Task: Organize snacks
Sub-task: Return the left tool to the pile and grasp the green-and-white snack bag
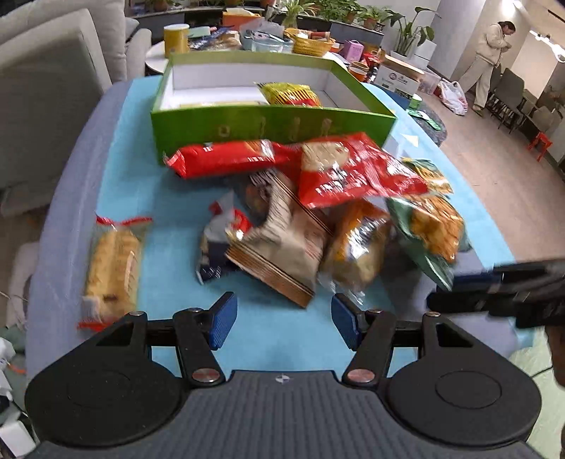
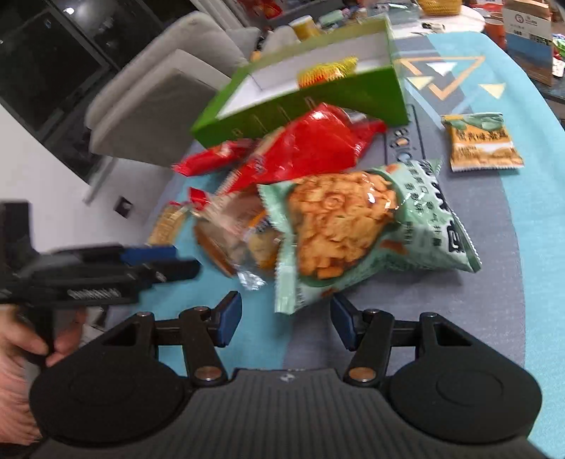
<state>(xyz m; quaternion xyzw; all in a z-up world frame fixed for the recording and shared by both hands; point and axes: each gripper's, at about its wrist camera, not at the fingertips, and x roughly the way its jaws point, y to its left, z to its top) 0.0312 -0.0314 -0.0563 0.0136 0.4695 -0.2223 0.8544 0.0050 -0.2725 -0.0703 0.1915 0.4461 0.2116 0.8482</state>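
Left gripper (image 1: 284,319): jaws spread, nothing between the blue pads; it hangs over bare blue cloth at the near edge of the snack pile
Right gripper (image 2: 286,317): jaws spread, holding nothing; the lower corner of the mint-green cracker bag (image 2: 356,229) lies in the gap, though whether the pads touch it cannot be told
Snack pile: heaped on the blue tablecloth (image 1: 169,197) in front of the green box (image 1: 272,129); a long red packet (image 1: 222,159) and a wide red bag (image 1: 353,169) lie nearest the box; a beige bag with brown stripes (image 1: 282,247) and a clear orange-tinted pack (image 1: 356,247) lie nearer the grippers
Apart from the pile: a clear pack of yellow biscuits (image 1: 113,264) lies alone to the left; a small orange packet (image 2: 483,144) lies alone to the right
Box contents: white inside, open-topped; one yellow packet with red stripes (image 1: 289,93) lies in it
In the way: the red bags crowd against the box's near wall
Around: grey chairs (image 1: 53,70) to the left; a cluttered table with a yellow tin (image 1: 176,39) and a woven basket (image 1: 312,44) behind the box; potted plants (image 1: 409,31); a person in pale clothes (image 1: 489,60) standing far right
Writing: Chinese characters on the mint-green bag and the orange packet, too blurred to read
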